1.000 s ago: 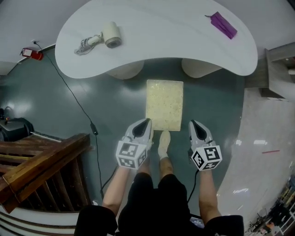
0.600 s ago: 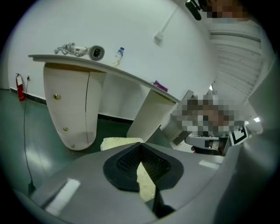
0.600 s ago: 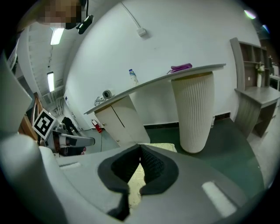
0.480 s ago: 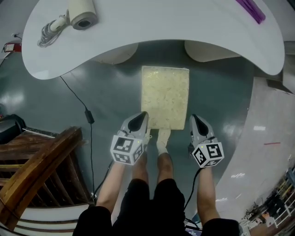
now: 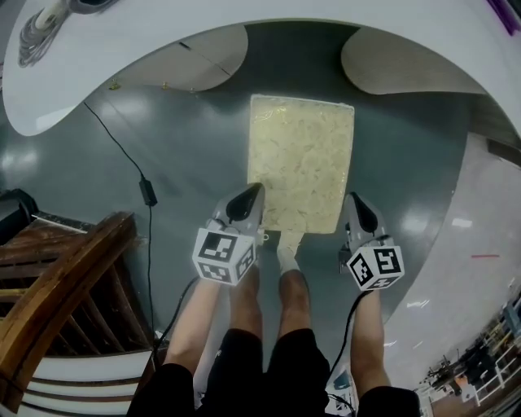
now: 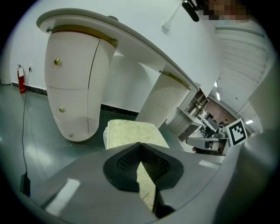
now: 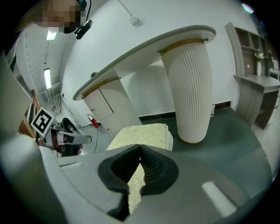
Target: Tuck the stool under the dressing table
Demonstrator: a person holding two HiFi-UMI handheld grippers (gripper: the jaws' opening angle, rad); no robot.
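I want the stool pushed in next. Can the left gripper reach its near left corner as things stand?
Probably yes: the left gripper, jaws shut, sits by the stool at its near left corner, and nothing stands between them.

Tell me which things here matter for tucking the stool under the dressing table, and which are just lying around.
For the job:
- stool
- dressing table
- left gripper and right gripper, both shut and empty

Just lying about:
- hair dryer on the table
- black cable on the floor
- wooden railing
- fire extinguisher by the wall
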